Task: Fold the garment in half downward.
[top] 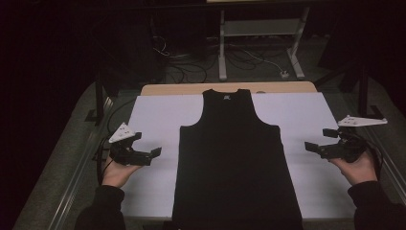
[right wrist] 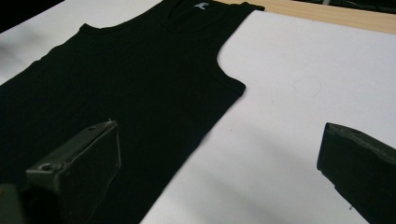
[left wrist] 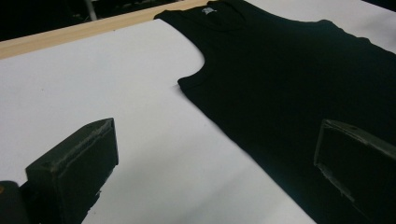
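I hold my left claw [top: 154,154] and right claw [top: 311,147] wide and empty on either side of the black tank top [top: 235,163], which lies flat mid-worktop [top: 158,115], long axis running away from me, about equally near both.

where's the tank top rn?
High view: black tank top lies flat mid-table on the white sheet, between the left tongs and right tongs.

Black tank top [top: 234,163] flat on white sheet [top: 158,115], left gripper [top: 154,154], right gripper [top: 311,147] flanking it
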Tool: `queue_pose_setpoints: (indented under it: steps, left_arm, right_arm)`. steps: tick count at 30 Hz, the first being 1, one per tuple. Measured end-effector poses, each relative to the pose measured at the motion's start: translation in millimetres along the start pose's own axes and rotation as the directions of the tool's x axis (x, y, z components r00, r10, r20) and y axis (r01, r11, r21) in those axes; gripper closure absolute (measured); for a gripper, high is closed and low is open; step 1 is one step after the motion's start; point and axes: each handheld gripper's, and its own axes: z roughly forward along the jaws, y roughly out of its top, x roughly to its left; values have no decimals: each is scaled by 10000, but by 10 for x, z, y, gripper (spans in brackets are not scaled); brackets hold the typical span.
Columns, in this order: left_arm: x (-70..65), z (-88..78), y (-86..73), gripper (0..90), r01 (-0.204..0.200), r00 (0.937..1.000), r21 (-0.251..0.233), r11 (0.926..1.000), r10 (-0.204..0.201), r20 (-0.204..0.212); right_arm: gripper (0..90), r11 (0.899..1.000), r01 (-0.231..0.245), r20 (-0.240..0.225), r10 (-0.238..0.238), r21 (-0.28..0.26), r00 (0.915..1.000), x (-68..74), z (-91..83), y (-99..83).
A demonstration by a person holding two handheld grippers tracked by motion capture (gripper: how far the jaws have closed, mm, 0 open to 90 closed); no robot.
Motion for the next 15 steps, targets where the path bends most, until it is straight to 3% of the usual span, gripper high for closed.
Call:
queue_pose_setpoints:
  steps: [15]
  left_arm:
    - [62,87,178,0,-68,9997,164,9998,64,221]
  right_arm:
    - [0,9998,139,-169,-137,151,9998,-61,13,210]
